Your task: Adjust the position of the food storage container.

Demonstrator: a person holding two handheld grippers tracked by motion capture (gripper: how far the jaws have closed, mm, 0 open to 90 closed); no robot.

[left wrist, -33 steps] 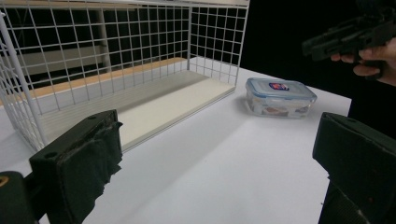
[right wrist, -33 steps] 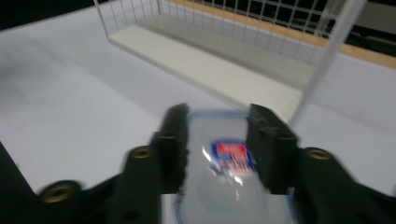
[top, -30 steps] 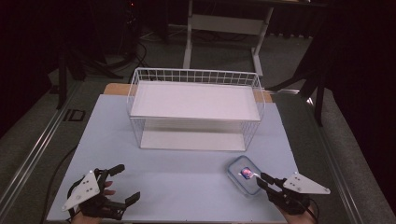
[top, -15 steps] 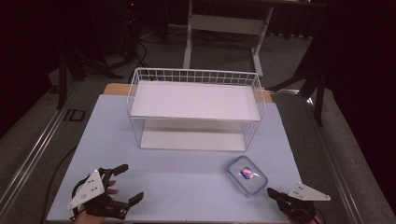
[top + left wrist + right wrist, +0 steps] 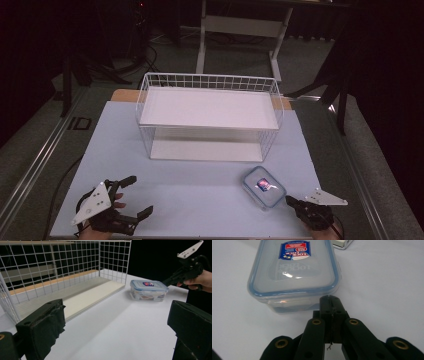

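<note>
Near right gripper (image 5: 289,200), jaws together: container (image 5: 264,187), long axis diagonal; left gripper (image 5: 141,196) spread.

The high view looks down from above the near side of the table (image 5: 200,185) and faces forward, far off. The left gripper view sits low by the table top, looking across it between its own jaws at the wire basket (image 5: 62,277) and the clear box (image 5: 149,290). The right gripper view is very close to that same box (image 5: 294,272), tipped down. All three views share the box.
</note>
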